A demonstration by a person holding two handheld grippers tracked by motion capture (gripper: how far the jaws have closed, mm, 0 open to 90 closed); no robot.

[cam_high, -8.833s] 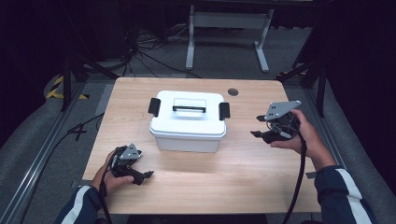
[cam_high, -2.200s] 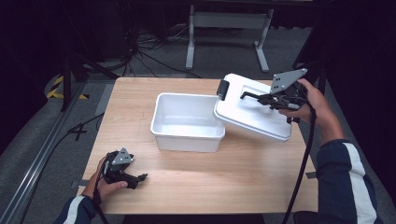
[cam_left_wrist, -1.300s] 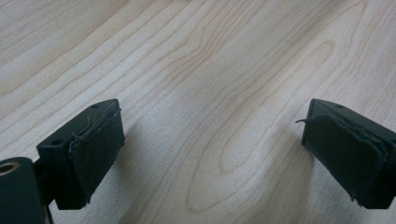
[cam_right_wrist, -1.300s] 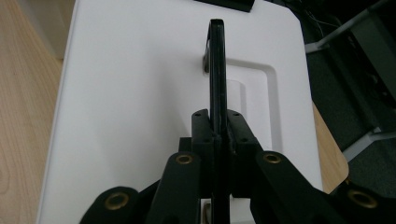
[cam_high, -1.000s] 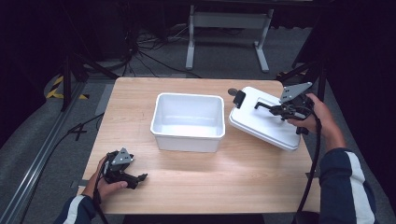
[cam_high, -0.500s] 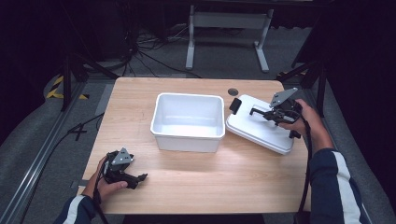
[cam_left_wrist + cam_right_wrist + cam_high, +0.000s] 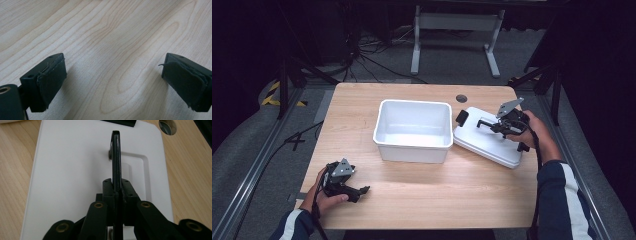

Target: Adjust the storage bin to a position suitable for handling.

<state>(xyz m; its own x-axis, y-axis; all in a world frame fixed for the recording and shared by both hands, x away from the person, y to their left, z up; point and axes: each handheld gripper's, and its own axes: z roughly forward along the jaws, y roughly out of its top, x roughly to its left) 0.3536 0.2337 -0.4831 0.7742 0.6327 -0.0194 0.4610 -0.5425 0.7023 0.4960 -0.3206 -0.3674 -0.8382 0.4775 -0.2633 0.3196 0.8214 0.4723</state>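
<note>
We are holding the right gripper (image 7: pixel 498 126) clamped on the black handle (image 7: pixel 116 157) of the white lid (image 7: pixel 492 142), its jaws pressed together on the thin handle, which is standing upright between them in the right gripper view. The lid is lying just to the right of the open white bin (image 7: pixel 413 130), its near-left edge close against the bin's right wall and its black latch (image 7: pixel 461 117) pointing toward the bin. We are resting the left gripper (image 7: pixel 354 190) on the wooden table (image 7: pixel 437 200), well apart from the bin, near the front-left of it, with its jaws standing wide apart and nothing between the pads (image 7: pixel 52 81) but bare wood grain.
</note>
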